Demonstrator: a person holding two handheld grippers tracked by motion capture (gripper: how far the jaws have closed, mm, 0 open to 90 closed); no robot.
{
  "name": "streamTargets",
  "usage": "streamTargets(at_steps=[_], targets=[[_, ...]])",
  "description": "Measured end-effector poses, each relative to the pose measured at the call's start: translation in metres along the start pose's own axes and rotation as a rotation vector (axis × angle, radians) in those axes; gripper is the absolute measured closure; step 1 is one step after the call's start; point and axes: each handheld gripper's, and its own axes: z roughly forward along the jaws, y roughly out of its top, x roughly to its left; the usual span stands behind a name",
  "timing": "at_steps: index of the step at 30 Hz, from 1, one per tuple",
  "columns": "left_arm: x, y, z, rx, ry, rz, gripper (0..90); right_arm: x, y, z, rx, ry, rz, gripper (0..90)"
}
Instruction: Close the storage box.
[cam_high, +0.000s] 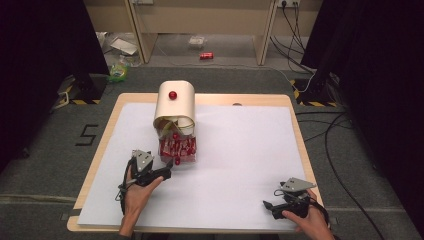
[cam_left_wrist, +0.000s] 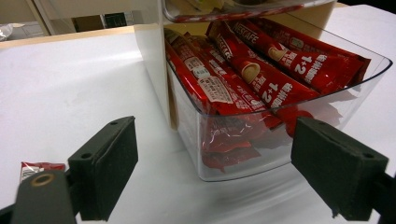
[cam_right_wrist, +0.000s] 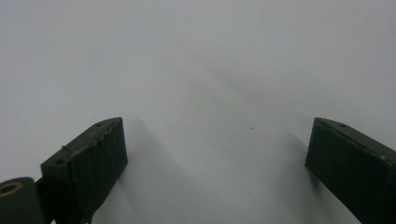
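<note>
a: where is the clear tray (cam_left_wrist: 280, 140) seen?

b: it is seen pulled out at the near end of the cream dispenser (cam_high: 175, 102), which is set on the white sheet (cam_high: 240, 150) toward the far left of the wooden table (cam_high: 107, 135). the tray is packed with red coffee sachets (cam_left_wrist: 261, 79), laid lengthwise and stacked above its rim. a red knob (cam_high: 172, 95) is seen on top of the dispenser.

a: how is the left gripper (cam_high: 167, 173) placed?

b: it is held just in front of the tray's near left corner, pointed toward it. in the left gripper view (cam_left_wrist: 215, 163) the jaws are spread wide, with the tray's near wall framed between them; nothing is clamped, and no contact with the tray can be made out.

a: is anything else seen near it?

b: one loose sachet (cam_left_wrist: 39, 167) is seen lying on the sheet beside the left jaw in the left gripper view.

a: and the right gripper (cam_high: 268, 206)?

b: it is held low over the sheet at the near right corner of the table, well apart from the tray. in the right gripper view (cam_right_wrist: 215, 154) its jaws are also parted wide, and bare white sheet is seen between them.

a: is either hand visible?

b: both are seen in the high view, each wrapped around its gripper's handle, entering from the bottom edge.
</note>
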Motion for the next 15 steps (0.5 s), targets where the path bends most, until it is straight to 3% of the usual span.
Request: streamTargets(at_steps=[15], targets=[[0.005,0.004,0.012,0.005,0.008,0.007,14.3,0.000,0.000,0.000,0.000,0.001,0.000,5.6]])
